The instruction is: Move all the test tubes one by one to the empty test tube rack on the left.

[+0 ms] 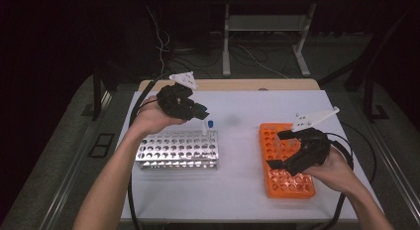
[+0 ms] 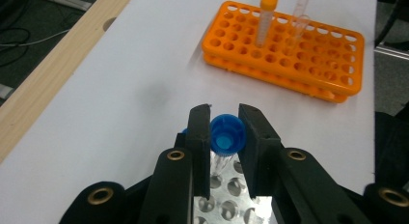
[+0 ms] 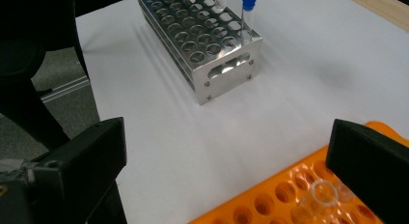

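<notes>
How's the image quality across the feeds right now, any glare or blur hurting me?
High view: dim, dark surroundings, blue-capped tube small and soft. Left gripper view: sharp on the cap. Right gripper view: reflections on the metal rack; clear tube in the orange rack blurred, near bottom edge.

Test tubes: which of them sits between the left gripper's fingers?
The blue-capped tube in the metal rack; the orange-capped tube and uncapped ones stand in the orange rack.

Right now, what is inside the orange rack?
The orange rack holds an orange-capped tube and a clear, capless tube near one end. The right tongs hang above part of it, so some holes stay hidden.
</notes>
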Demonstrator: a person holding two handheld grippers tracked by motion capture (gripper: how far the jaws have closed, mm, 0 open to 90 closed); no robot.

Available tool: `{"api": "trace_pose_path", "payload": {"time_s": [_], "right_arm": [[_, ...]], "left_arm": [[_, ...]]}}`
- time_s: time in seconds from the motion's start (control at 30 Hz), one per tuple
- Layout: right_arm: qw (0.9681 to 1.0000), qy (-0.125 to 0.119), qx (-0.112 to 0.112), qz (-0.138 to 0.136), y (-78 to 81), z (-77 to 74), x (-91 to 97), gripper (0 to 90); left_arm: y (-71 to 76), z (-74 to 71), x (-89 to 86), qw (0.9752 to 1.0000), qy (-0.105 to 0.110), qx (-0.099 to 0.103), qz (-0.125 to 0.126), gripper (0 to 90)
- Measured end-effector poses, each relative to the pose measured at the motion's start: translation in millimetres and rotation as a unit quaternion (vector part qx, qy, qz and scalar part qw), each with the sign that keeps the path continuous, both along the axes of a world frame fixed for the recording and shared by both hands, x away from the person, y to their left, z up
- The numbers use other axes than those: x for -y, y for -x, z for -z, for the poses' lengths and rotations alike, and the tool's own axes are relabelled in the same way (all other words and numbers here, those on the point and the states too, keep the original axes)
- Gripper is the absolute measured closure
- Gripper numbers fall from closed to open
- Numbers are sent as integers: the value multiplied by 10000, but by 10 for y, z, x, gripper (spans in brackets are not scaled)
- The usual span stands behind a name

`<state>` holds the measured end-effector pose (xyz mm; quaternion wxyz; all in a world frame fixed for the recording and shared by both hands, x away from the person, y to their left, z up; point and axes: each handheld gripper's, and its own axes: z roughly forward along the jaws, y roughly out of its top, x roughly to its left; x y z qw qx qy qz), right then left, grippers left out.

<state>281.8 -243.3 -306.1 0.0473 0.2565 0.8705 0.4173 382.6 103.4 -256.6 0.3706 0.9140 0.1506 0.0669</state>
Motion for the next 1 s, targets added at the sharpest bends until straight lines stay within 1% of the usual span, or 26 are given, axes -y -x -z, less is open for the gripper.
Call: {"api": "trace_pose_path", "payload": {"time_s": [0.23, 0.43, 0.53, 0.6, 0.83, 0.87, 0.93, 0.97, 1.0], "right_arm": [[9999, -24, -17, 134, 59, 25, 144, 2], [9998, -31, -37, 207, 104, 64, 238, 2], [9997, -37, -67, 249, 131, 90, 282, 2], [9996, -57, -76, 282, 151, 108, 312, 2], [9991, -86, -86, 418, 230, 140, 447, 3], [9989, -91, -87, 443, 239, 143, 467, 2], [9987, -97, -85, 487, 258, 149, 509, 2], [9985, -100, -94, 534, 277, 157, 552, 3], [9985, -100, -94, 534, 277, 157, 552, 3]], "left_arm": [[-107, 77, 10, 9999, -96, 3, -60, 746], [-165, 127, 1, 9999, -111, -29, -114, 746], [-193, 169, -4, 9998, -104, -36, -139, 746], [-207, 202, -10, 9998, -136, -60, -134, 746], [-237, 326, -44, 9997, -90, -132, -192, 746], [-240, 344, -47, 9996, -58, -153, -211, 746], [-245, 367, -52, 9996, -13, -168, -215, 746], [-246, 374, -52, 9996, -19, -171, -210, 746], [-245, 383, -52, 9996, -18, -174, -216, 746]]}}
